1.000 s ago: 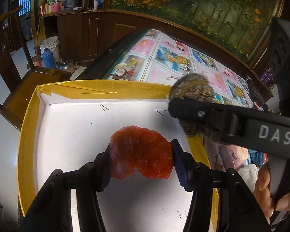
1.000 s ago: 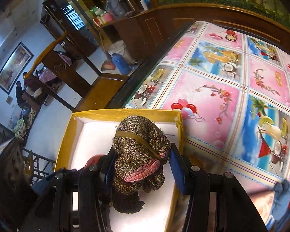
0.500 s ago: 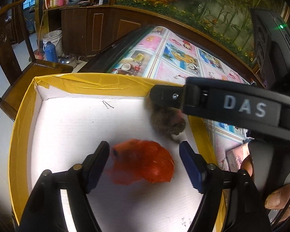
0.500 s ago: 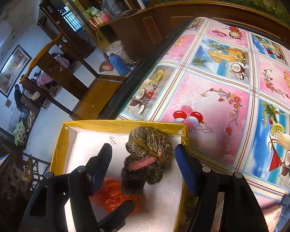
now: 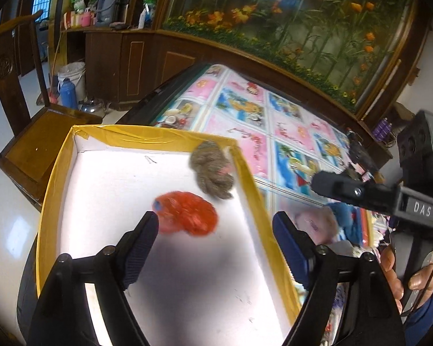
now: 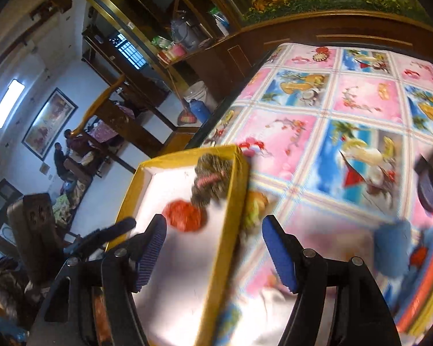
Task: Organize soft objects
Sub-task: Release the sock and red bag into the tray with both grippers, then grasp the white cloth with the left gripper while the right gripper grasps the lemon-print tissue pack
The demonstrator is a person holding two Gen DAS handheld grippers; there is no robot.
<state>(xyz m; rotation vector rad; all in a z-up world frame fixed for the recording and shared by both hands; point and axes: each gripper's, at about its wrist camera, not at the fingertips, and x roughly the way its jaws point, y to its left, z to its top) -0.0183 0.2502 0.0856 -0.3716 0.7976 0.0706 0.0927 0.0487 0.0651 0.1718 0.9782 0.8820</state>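
Patterned cloth covers surface (image 5: 291, 132); yellow-rimmed box (image 5: 54, 178) sits at its edge. We see red soft object (image 5: 187, 216) and brown knitted bundle (image 5: 213, 170) lying free inside box, sorted together. Left hand-held gripper (image 5: 216, 245) and right hand-held gripper (image 6: 213, 250) both opening, nothing between jaws. Blue soft toy (image 6: 392, 248) waits on cloth outside box, likely next.

One box (image 5: 54, 173) holds two soft things: one red bundle (image 5: 187, 216) and one brown knitted bundle (image 5: 213, 173). Outside the box lie one pink soft thing (image 5: 314, 225) and one blue one (image 5: 346, 222). Two hand-held grippers show.
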